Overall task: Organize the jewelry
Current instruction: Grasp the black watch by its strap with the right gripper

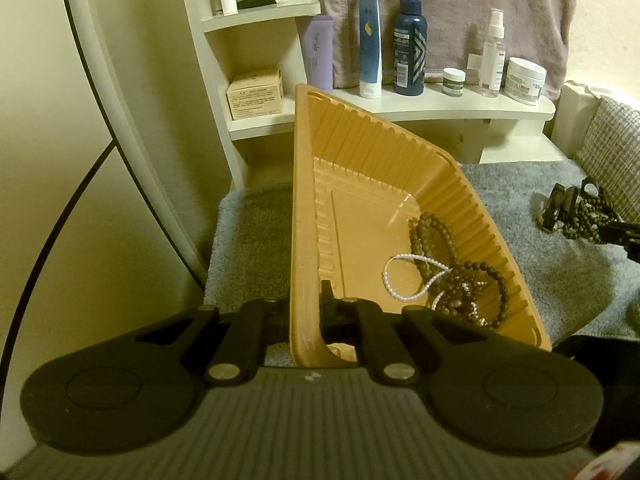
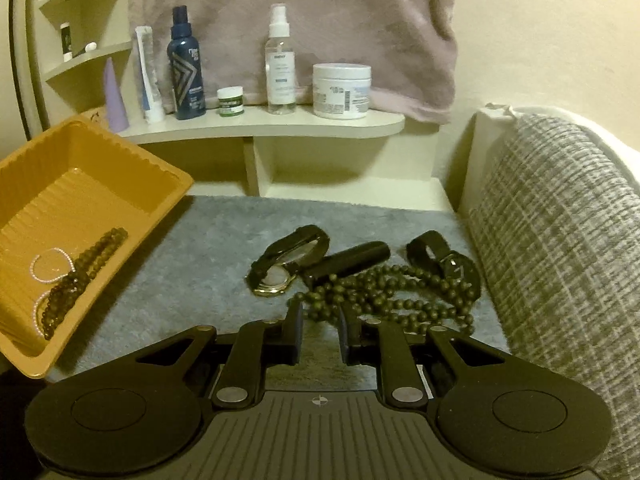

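Left gripper (image 1: 306, 300) clenched on tilted tray (image 1: 360, 152) rim. Right gripper (image 2: 320, 320) released, jaws apart over beads (image 2: 384, 296) on mat (image 2: 200, 264).

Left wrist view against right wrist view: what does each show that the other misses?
Left only: the left tongs shut on the near rim of the orange tray, and a cardboard box on the shelf.
Right only: the right tongs open above the grey mat, and a patterned cushion.
Both: the tilted tray holding a pearl bracelet, and the dark bead necklace lying beside two watches.
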`<state>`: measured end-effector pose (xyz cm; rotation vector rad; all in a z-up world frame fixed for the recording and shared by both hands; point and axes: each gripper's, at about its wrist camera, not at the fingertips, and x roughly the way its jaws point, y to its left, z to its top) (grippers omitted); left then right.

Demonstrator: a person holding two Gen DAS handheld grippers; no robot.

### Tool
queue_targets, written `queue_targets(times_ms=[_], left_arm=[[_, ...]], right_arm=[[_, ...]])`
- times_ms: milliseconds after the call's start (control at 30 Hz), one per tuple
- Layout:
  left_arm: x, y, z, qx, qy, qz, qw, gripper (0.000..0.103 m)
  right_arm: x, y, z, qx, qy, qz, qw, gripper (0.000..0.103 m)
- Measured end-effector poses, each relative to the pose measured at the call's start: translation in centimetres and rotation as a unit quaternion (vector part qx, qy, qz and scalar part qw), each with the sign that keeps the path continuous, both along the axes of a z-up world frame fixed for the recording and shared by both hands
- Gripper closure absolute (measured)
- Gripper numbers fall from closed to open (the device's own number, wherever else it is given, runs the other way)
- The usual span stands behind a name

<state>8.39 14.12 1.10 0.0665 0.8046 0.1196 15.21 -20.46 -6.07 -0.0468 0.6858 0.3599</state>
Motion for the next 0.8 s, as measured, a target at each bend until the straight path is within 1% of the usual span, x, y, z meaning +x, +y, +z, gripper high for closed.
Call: queue_targets(times_ms=[67, 100, 133, 200, 467, 633, 800], left_arm=[[0.0, 0.0, 0.0, 0.000, 0.000, 0.000, 1.0000, 0.097], [0.0, 0.0, -0.1, 0.001, 0.001, 0.000, 1.0000, 0.097], [0.0, 0.0, -0.1, 0.001, 0.001, 0.000, 1.0000, 0.097], [0.0, 0.1, -0.1, 0.000, 0.001, 0.001, 1.0000, 0.097], [0.1, 0.1, -0.2, -0.002, 0.002, 0.002, 1.0000, 0.097], [0.0, 0.2, -0.2, -0.002, 0.002, 0.003, 1.0000, 0.097], [0.1, 0.2, -0.2, -0.002, 0.002, 0.002, 1.0000, 0.097]], right_arm=[[0.3, 0.4, -0.3, 0.002, 0.004, 0.006, 1.000, 0.081], [0.4, 0.7, -0.4, 0.002, 0.007, 0.011, 1.000, 0.075], [0.6, 1.0, -0.5, 0.003, 0.008, 0.014, 1.000, 0.066], [0.9, 1.5, -0.6, 0.009, 0.007, 0.023, 1.000, 0.059], [3.2, 4.1, -1.0, 0.018, 0.008, 0.052, 0.998, 0.059], [4.7, 5.2, -1.8, 0.024, 0.018, 0.042, 0.999, 0.059], [5.8, 5.2, -2.3, 0.035, 0.020, 0.029, 0.999, 0.060]])
